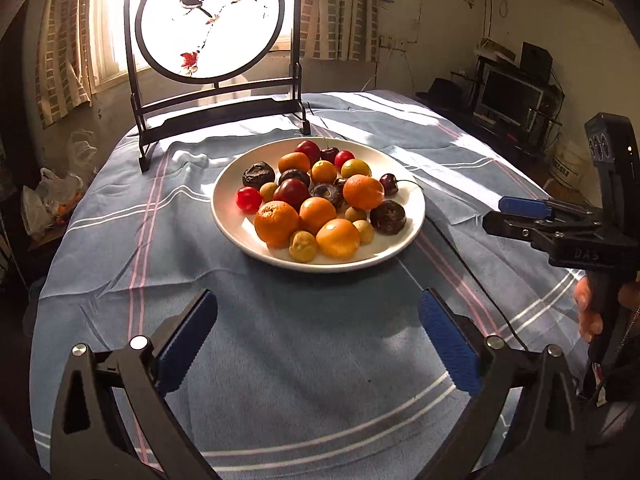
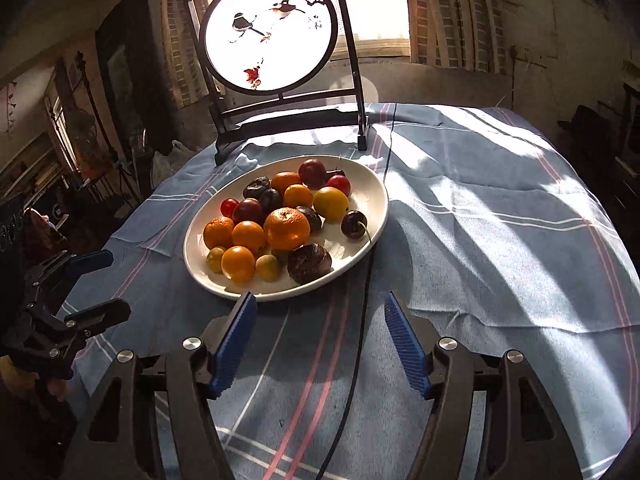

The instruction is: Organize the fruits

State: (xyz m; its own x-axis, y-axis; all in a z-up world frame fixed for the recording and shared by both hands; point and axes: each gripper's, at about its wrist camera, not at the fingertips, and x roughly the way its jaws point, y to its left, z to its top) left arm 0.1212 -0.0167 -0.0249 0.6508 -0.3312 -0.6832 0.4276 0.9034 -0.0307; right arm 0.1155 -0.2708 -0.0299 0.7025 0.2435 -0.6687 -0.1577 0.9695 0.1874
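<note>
Fruits are lying heaped on a round, glossy white ceramic plate (image 1: 412,216) that is resting on a blue woven tablecloth with white and pink stripes (image 1: 280,340), its fabric creasing in soft folds under strong sunlight. Smooth, dimpled orange mandarins (image 1: 277,222) are sitting toward the near rim, with small matte yellow-green round fruits (image 1: 303,246) tucked among them. Wrinkled, dark brown flattened fruits (image 1: 387,219) are showing a rough, leathery skin, while a shiny red cherry tomato (image 1: 248,199) is gleaming at the plate's left side and a dark glossy cherry with a thin stem (image 1: 389,184) is lying near the right rim. Behind the plate, a dark wooden stand holding a round translucent screen painted with birds (image 1: 210,20) is standing upright.

The left gripper (image 1: 318,336) is hovering above the cloth just short of the plate, its ribbed blue pads spreading wide apart and touching nothing. The right gripper (image 2: 318,342) is likewise hanging near the plate's front rim, its ridged blue fingers (image 2: 236,340) parted widely and holding nothing. A thin black cable (image 2: 356,344) is running across the cloth between them.
</note>
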